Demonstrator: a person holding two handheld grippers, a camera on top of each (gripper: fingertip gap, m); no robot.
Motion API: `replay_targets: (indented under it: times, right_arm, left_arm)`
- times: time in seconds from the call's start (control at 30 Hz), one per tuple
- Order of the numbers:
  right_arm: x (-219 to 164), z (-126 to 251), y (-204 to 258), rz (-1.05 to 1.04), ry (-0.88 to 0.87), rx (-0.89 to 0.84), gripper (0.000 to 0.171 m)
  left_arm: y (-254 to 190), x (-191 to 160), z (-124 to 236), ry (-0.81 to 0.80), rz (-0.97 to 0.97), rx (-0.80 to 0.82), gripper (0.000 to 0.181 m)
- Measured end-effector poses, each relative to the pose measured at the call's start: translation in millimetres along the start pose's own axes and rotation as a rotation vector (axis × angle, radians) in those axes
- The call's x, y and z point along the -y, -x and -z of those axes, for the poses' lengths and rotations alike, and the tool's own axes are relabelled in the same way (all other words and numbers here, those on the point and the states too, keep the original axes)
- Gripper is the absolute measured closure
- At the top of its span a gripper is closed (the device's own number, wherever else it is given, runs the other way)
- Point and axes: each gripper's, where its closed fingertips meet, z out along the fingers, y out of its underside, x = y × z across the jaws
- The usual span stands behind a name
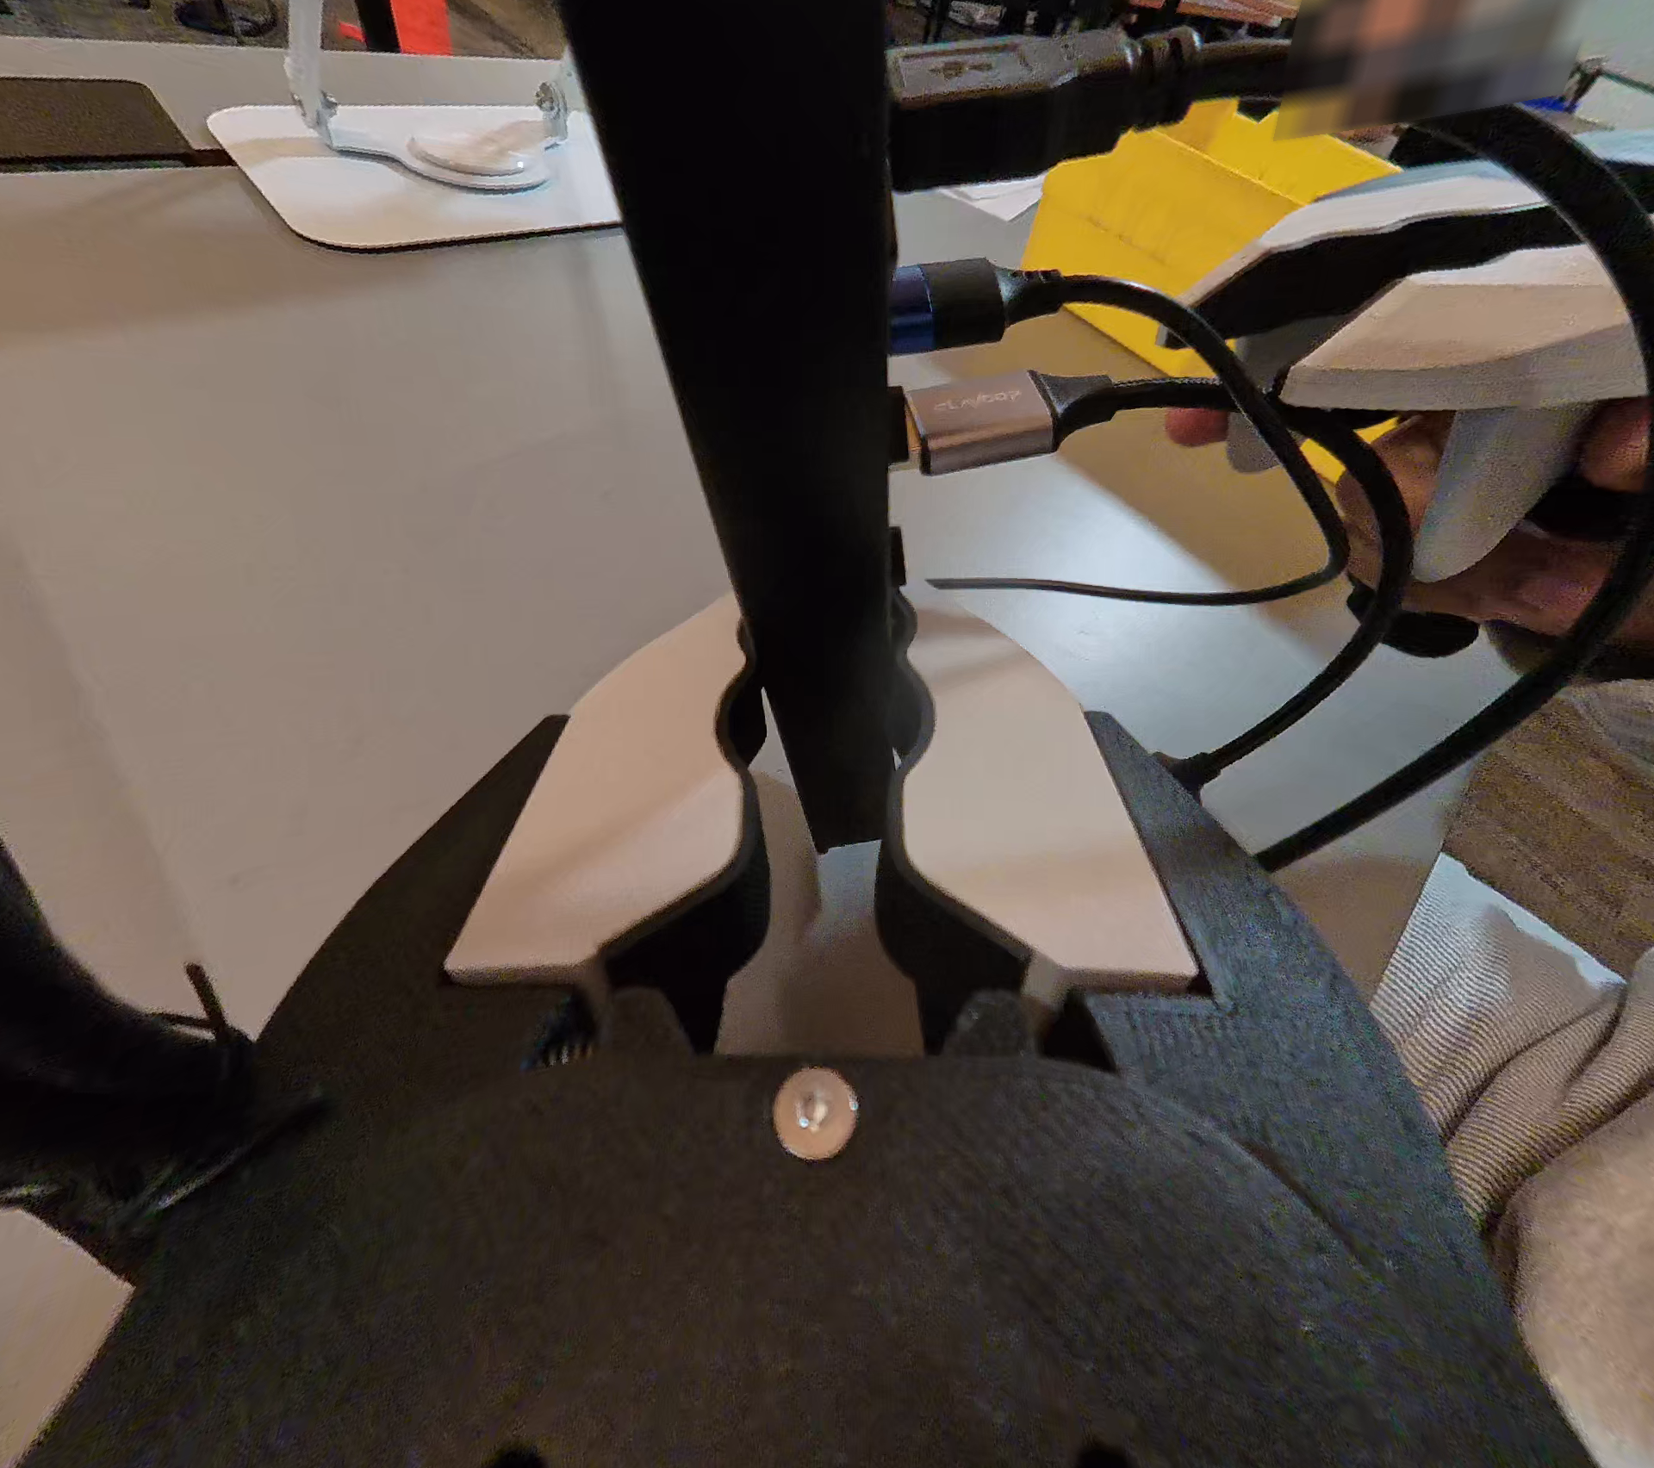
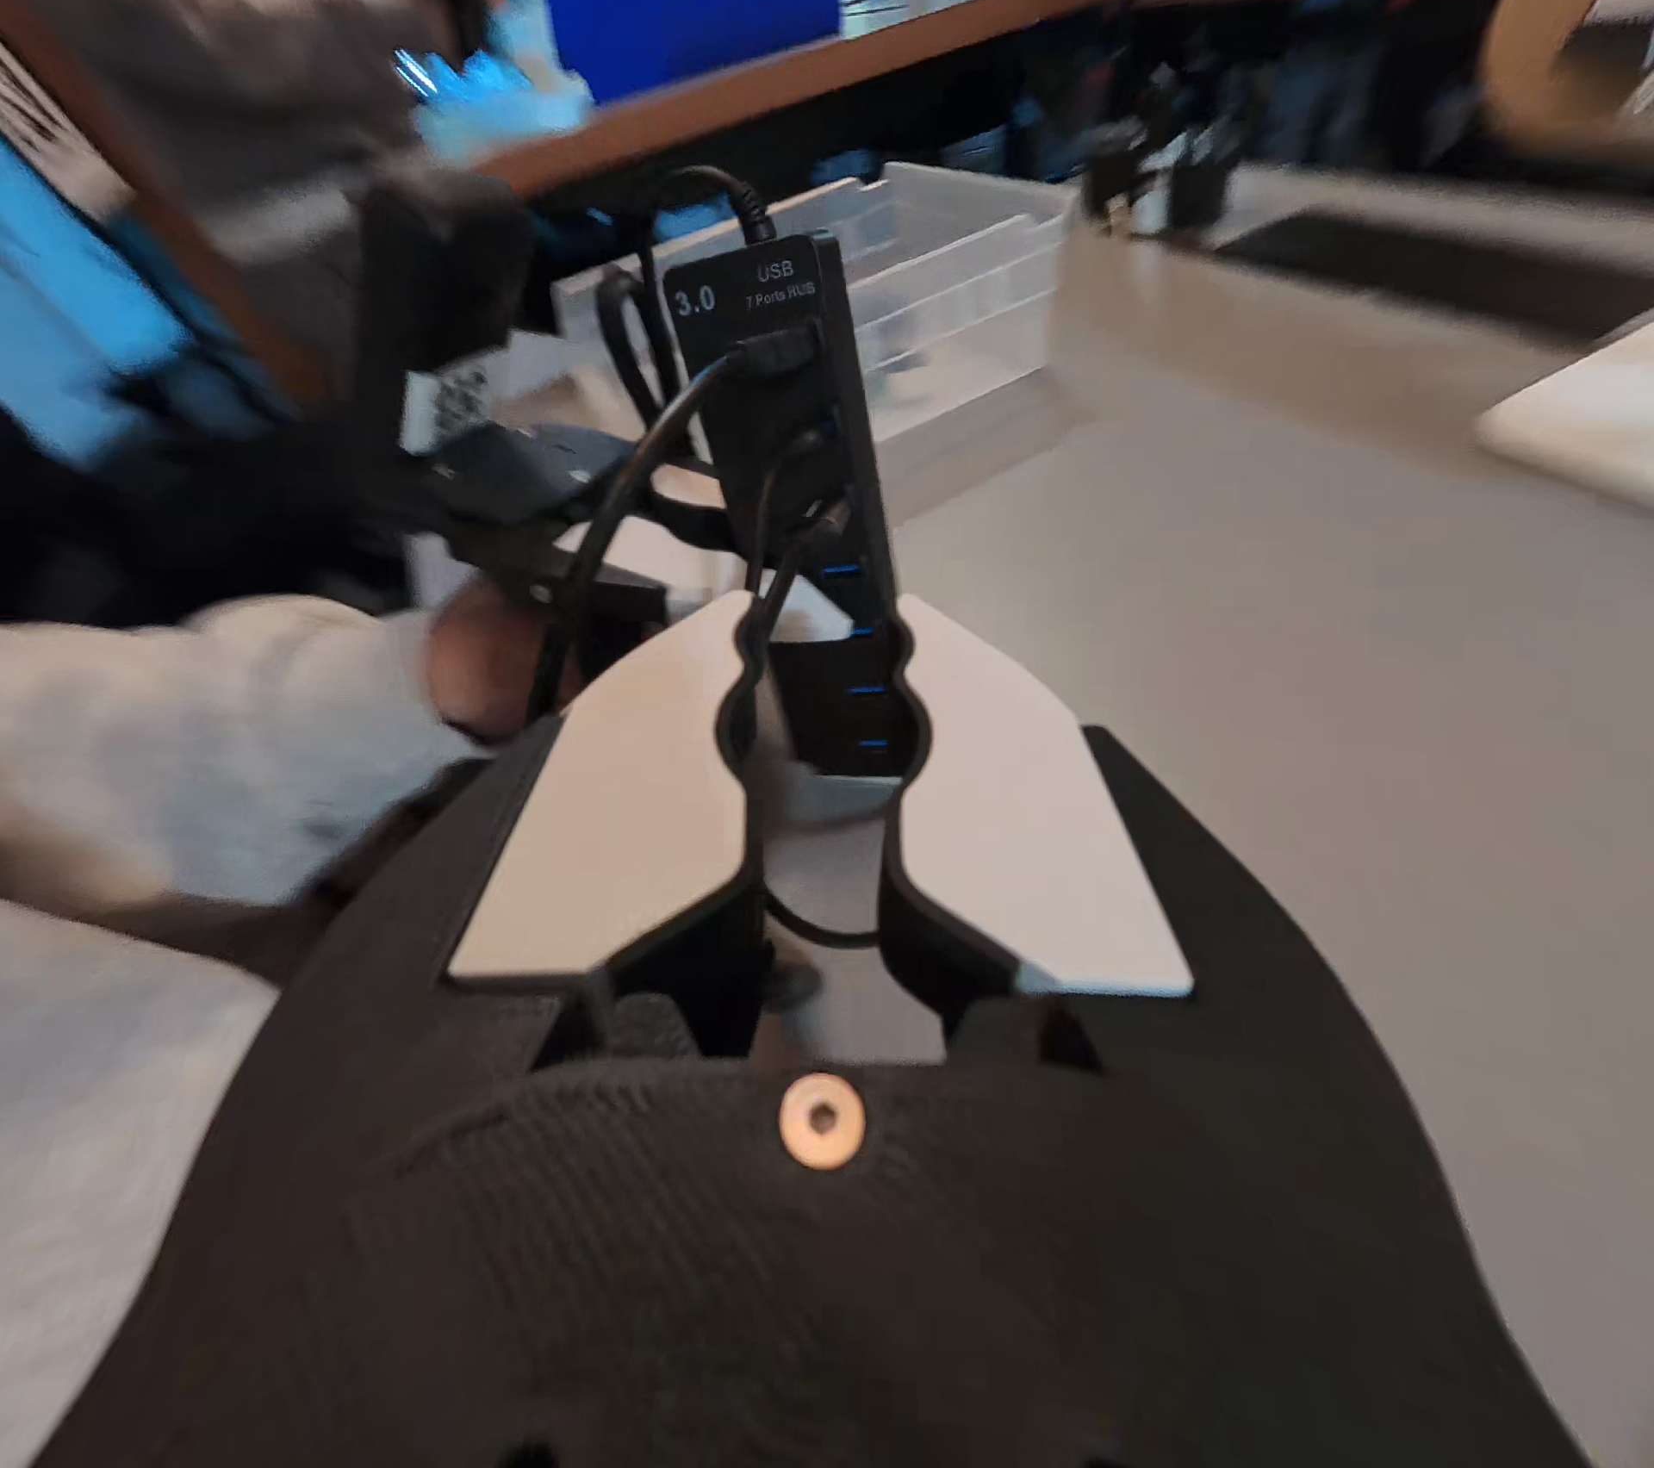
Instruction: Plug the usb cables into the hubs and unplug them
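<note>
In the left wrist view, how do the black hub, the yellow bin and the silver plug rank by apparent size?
1. Black hub, though nearness to the camera enlarges it.
2. Yellow bin, partly hidden.
3. Silver plug.

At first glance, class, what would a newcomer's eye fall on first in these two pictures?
The tall black USB hub, standing upright in the left gripper, fills the left wrist view. Three plugs jut from its right side, the silver one lowest. Behind them sits a yellow bin.
</note>
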Motion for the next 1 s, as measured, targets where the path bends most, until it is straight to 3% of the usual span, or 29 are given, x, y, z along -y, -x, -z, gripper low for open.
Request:
replay_targets:
  times: [0.17, 0.53, 1.0]
  right_arm:
    - [0.9, -0.2, 4.4, 0.154, 0.015, -0.065, 0.150]
    - [-0.5, -0.8, 6.2, 0.032, 0.001, 0.005, 0.150]
    - [-2.7, 0.5, 12.4, -0.097, 0.021, 0.086, 0.168]
  left_arm:
    - [-3.2, -0.6, -1.1, -0.001, 0.010, -0.014, 0.157]
    - [-2.9, -0.9, -0.8, -0.004, 0.007, -0.008, 0.157]
    - [-2.2, -0.2, 0.2, -0.001, -0.057, 0.031, 0.156]
